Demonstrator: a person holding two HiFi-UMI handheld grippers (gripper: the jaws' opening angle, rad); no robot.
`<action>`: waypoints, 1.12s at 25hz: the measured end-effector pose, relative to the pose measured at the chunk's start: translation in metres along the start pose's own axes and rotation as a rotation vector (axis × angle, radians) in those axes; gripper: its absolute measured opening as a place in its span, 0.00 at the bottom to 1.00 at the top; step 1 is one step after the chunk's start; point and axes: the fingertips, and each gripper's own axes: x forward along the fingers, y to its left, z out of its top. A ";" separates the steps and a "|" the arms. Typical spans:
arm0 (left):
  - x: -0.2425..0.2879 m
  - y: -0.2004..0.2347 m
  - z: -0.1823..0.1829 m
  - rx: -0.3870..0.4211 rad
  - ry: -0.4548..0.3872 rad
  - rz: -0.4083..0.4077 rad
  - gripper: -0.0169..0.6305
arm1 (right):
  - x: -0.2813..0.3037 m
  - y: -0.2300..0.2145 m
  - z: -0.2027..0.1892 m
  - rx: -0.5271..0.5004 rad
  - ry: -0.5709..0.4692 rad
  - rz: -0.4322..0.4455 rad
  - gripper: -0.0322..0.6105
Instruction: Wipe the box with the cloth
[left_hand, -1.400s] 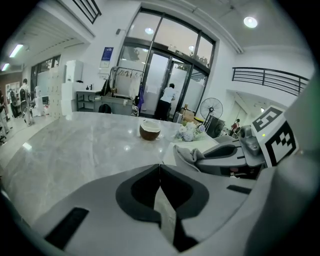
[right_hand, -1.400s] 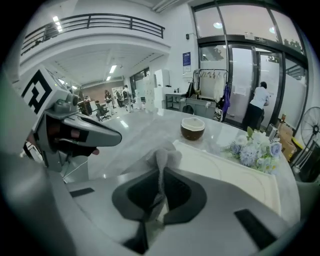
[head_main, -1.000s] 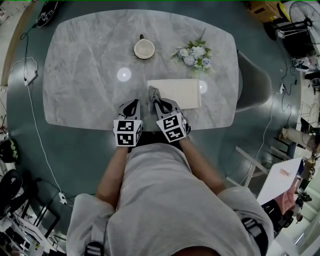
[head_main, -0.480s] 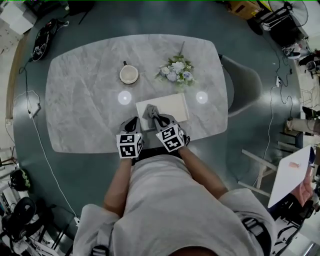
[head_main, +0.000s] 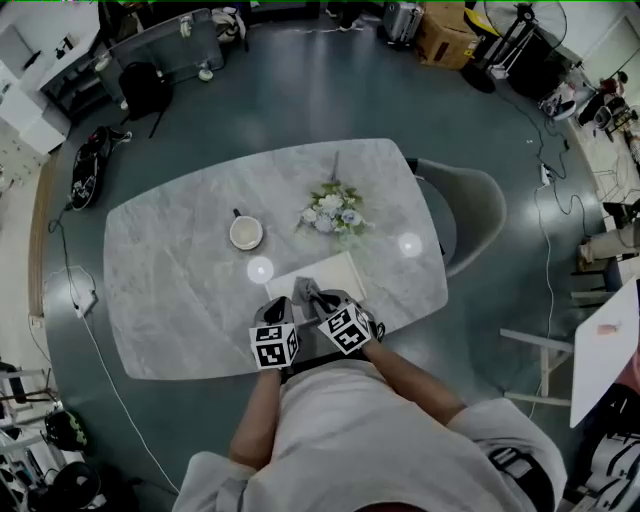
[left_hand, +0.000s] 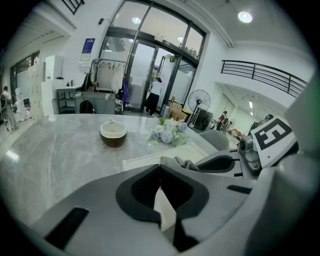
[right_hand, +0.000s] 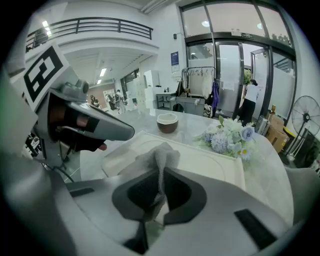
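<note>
Left hand-held gripper (left_hand: 160, 170) has its jaws pressed together on nothing, just beside the right hand-held gripper (right_hand: 161, 185). That one pinches the cloth (right_hand: 157, 157) over the near edge of the box (right_hand: 205, 162) straight ahead of it. The risk is that nothing pins the box (it looks light), so a wipe could skate it across the glossy marble bench (head_main: 170, 290). Big open room, with glass doors beyond.

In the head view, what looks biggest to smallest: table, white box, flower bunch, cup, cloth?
1. table
2. white box
3. flower bunch
4. cup
5. cloth, though the right claw covers part of it, so cup versus cloth is unsure.
</note>
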 end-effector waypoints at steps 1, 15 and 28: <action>0.002 -0.003 0.002 0.002 0.001 0.000 0.06 | -0.002 -0.005 0.000 -0.001 0.001 -0.003 0.11; 0.022 -0.028 0.010 0.027 0.017 -0.003 0.06 | -0.023 -0.056 -0.020 0.037 0.025 -0.085 0.11; 0.033 -0.045 0.009 0.042 0.032 -0.019 0.06 | -0.030 -0.073 -0.028 -0.029 0.083 -0.139 0.11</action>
